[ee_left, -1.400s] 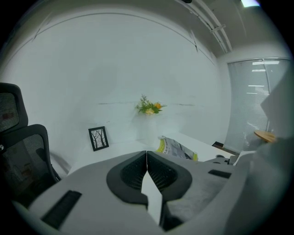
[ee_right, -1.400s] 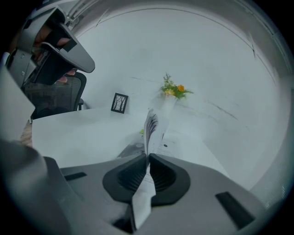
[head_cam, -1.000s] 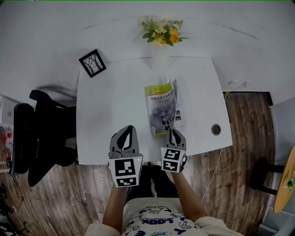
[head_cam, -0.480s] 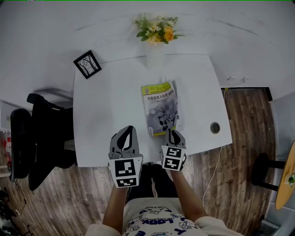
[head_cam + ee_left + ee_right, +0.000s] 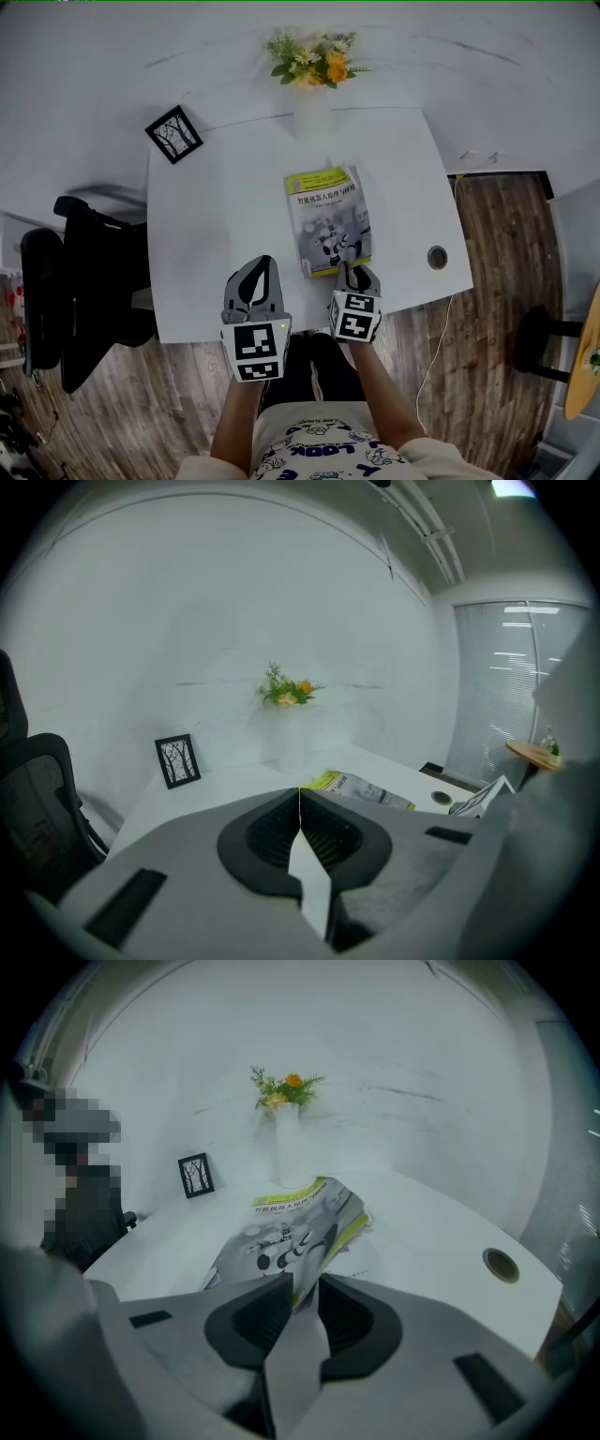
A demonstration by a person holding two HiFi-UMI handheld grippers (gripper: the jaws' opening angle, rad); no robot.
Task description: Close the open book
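Observation:
The book (image 5: 328, 220) lies on the white table (image 5: 225, 234), its grey and yellow-green cover nearly down over the pages. In the right gripper view the cover (image 5: 291, 1232) still arches a little above a white page. My right gripper (image 5: 352, 277) is at the book's near edge. Its jaws have just been opening; the cover's near edge sits in the gap (image 5: 305, 1283) between them, and the pads do not press on it. My left gripper (image 5: 253, 281) hovers over the table's near edge, left of the book, shut with nothing in it (image 5: 299, 794). The book (image 5: 361, 789) shows beyond its jaws.
A vase of flowers (image 5: 309, 66) stands at the table's far edge and a small black picture frame (image 5: 173, 134) at the far left corner. A round cable hole (image 5: 437, 257) sits near the right edge. A black chair (image 5: 84, 291) stands left of the table.
The cover has swung down over the right-hand pages, which showed beside it before. My right gripper has rolled, sunk a little, and its jaws have parted. The left gripper kept still.

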